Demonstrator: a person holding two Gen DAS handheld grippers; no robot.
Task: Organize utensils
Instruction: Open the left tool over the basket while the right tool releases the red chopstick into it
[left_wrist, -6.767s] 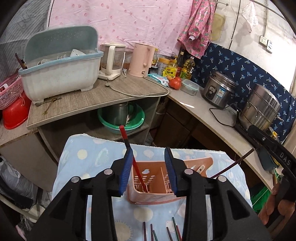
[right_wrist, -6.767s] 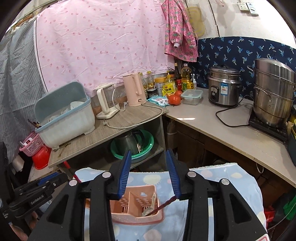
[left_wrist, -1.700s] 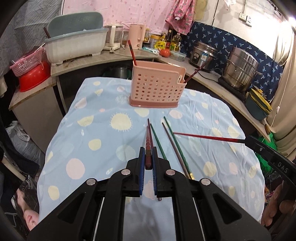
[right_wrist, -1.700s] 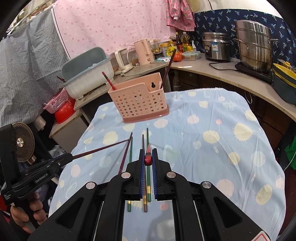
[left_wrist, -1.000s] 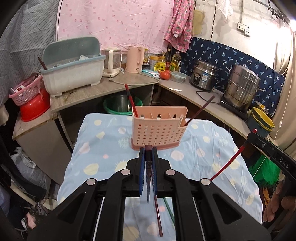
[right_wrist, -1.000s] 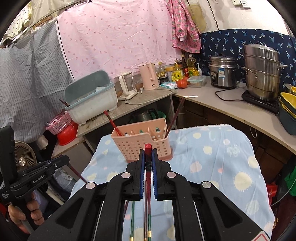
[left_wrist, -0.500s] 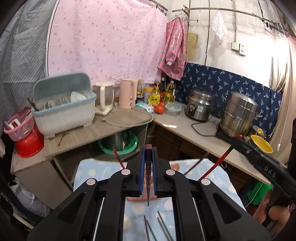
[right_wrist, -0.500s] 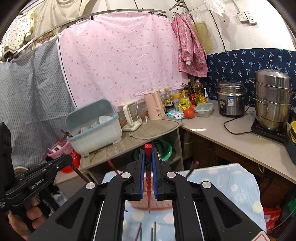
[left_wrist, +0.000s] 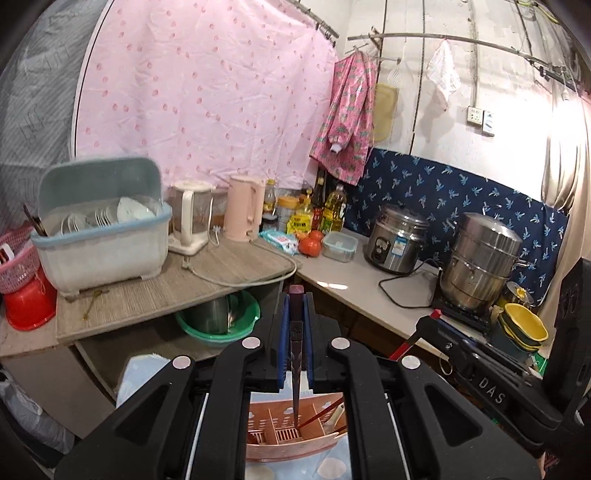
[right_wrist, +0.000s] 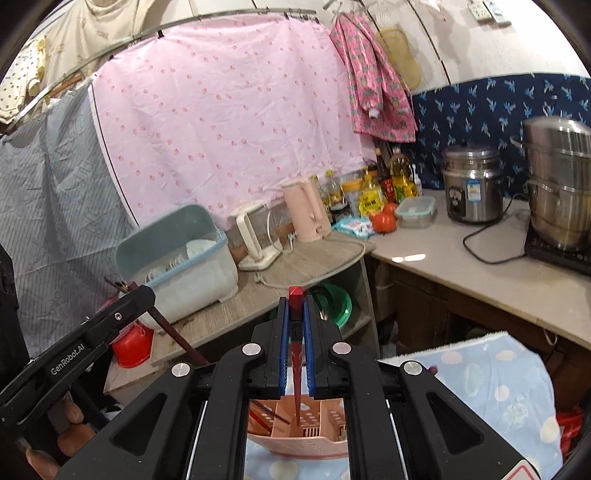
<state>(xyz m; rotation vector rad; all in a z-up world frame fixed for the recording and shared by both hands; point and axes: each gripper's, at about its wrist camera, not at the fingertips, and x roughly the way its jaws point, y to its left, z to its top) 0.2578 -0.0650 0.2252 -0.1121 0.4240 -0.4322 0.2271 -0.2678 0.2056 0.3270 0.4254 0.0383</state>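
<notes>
A cluttered kitchen corner fills the background. A pink curtain (left_wrist: 207, 103) hangs behind a wooden shelf (left_wrist: 166, 291) carrying a grey dish bin (left_wrist: 103, 240) with plates, a blender (left_wrist: 190, 218) and a pink kettle (left_wrist: 243, 208). Bottles, a tomato (left_wrist: 309, 244) and a lidded box (left_wrist: 340, 246) stand where the shelf meets a pale counter (left_wrist: 369, 291). Farther along the counter sit a rice cooker (left_wrist: 397, 238) and a steel steamer (left_wrist: 480, 262). Under the shelf a green basin (left_wrist: 218, 321) holds a metal pot.

Low in both views, a pink caddy (left_wrist: 295, 432) with several compartments stands on a desk covered by a blue spotted cloth (right_wrist: 498, 376). The tool bodies hide most of it. The caddy already holds a few chopsticks and something pale, leaning in its compartments.

The left tool (left_wrist: 295, 332) has its blue pads clamped on a dark chopstick (left_wrist: 295, 369), which points down with its tip just above or inside a middle compartment; which one cannot be told. The right tool (right_wrist: 296, 332) is clamped likewise on a red chopstick (right_wrist: 296, 354), tip down over the caddy. Each tool shows in the other's view, off to the side, with a hand (right_wrist: 70, 432) gripping the left one.
</notes>
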